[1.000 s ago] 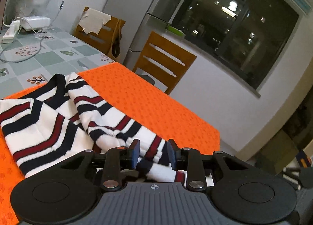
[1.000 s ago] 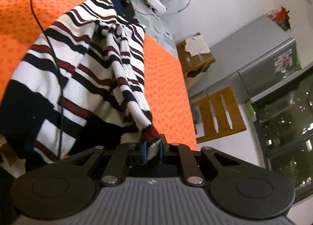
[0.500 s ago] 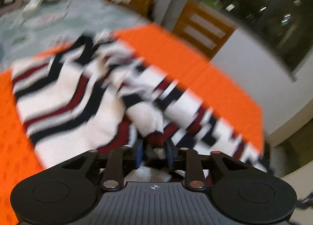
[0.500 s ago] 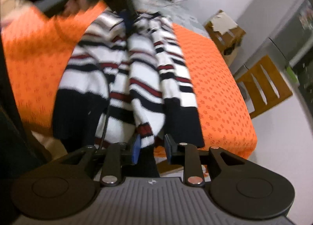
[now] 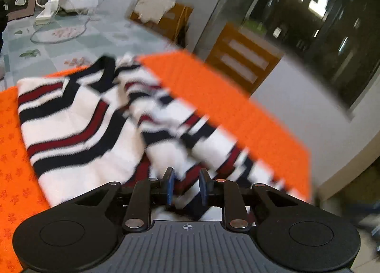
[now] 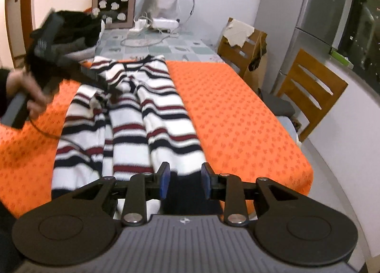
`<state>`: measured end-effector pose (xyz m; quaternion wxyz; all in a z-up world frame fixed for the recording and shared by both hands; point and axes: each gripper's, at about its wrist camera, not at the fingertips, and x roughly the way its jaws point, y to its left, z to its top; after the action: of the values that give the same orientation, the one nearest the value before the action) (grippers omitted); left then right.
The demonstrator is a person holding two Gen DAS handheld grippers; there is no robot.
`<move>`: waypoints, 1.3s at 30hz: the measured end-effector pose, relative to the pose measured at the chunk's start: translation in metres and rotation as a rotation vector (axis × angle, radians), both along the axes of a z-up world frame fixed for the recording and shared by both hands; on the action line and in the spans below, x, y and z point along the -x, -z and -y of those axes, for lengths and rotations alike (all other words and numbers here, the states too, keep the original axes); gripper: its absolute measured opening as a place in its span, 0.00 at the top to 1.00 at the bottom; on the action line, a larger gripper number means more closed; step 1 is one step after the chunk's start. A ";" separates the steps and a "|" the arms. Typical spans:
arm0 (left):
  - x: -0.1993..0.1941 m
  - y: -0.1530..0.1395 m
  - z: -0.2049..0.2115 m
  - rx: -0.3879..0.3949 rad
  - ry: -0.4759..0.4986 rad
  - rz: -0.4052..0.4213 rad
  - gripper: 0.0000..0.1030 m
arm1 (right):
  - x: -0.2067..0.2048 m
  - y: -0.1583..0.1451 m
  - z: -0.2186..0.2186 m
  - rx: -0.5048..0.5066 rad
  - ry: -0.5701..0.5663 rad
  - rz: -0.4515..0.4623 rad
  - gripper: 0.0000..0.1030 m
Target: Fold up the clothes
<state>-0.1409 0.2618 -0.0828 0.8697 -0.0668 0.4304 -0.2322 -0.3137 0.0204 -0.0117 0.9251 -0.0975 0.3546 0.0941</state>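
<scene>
White knit sweater with navy and dark-red stripes (image 6: 133, 116) lies lengthwise on the orange patterned tablecloth (image 6: 237, 116), collar at far end. Left gripper (image 5: 186, 186) partly open, striped fabric between its pads; can't tell if it's gripped. Right gripper (image 6: 185, 179) wide open over the near navy hem, gripping nothing.

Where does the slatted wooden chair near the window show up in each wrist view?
Left wrist: the slatted chair is upper centre-right, blurred, behind the orange cloth.
Right wrist: the slatted chair stands at the right, past the cloth's edge.
Shared landmark: the striped sweater on the cloth.
</scene>
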 end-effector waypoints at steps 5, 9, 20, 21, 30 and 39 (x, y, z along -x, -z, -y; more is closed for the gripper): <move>0.010 -0.006 -0.004 0.038 -0.062 0.024 0.77 | -0.025 0.011 0.008 -0.009 -0.092 -0.022 0.67; 0.038 -0.031 -0.008 0.080 -0.112 0.097 0.77 | -0.038 0.040 0.012 -0.002 -0.239 -0.127 0.67; 0.154 -0.075 0.021 0.064 -0.368 0.163 0.76 | -0.024 0.041 0.047 -0.018 -0.722 -0.176 0.64; 0.165 -0.076 0.026 0.067 -0.395 0.163 0.76 | -0.025 0.037 0.054 -0.028 -0.745 -0.166 0.64; 0.235 -0.057 0.087 0.122 -0.522 0.099 0.65 | -0.028 0.020 0.098 -0.063 -0.883 -0.120 0.64; 0.237 -0.017 0.151 0.176 -0.514 -0.032 0.45 | -0.033 0.037 0.115 -0.114 -0.864 -0.191 0.64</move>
<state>-0.3778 0.1105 -0.0658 0.8840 -0.2527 0.3913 -0.0392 -0.2810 -0.0942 -0.0487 0.7680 -0.1763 0.3594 0.5000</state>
